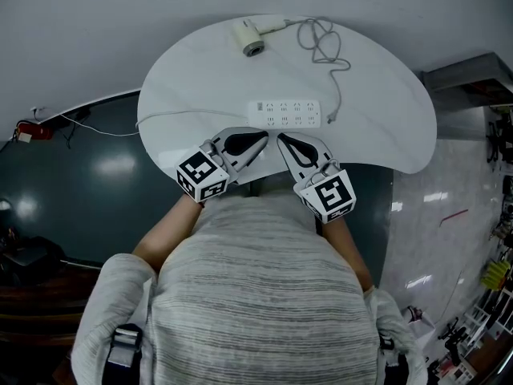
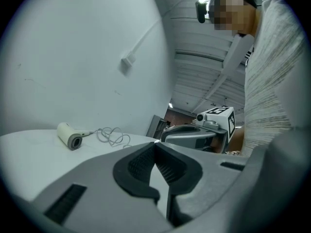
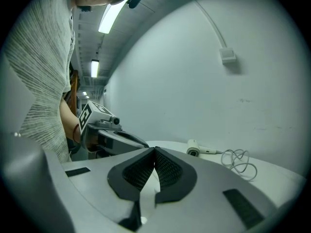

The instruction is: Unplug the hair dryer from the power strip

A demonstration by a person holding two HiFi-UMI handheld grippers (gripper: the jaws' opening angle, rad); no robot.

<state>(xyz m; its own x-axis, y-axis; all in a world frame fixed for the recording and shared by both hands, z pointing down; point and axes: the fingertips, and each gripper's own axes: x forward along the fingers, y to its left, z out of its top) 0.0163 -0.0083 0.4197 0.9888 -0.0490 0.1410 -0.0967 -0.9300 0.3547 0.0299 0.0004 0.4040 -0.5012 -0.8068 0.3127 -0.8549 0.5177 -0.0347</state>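
We hold our forearms close at the table's six o'clock edge, left gripper and right gripper fully closed, empty. The hair dryer lies at twelve, its plug loose at the power strip's three o'clock.

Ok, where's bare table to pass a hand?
Bare: right of the cord out to the table rim, and left, between hair dryer and power strip lead. Crowded: coiled cord beside the dryer; near edge, with left gripper and right gripper.
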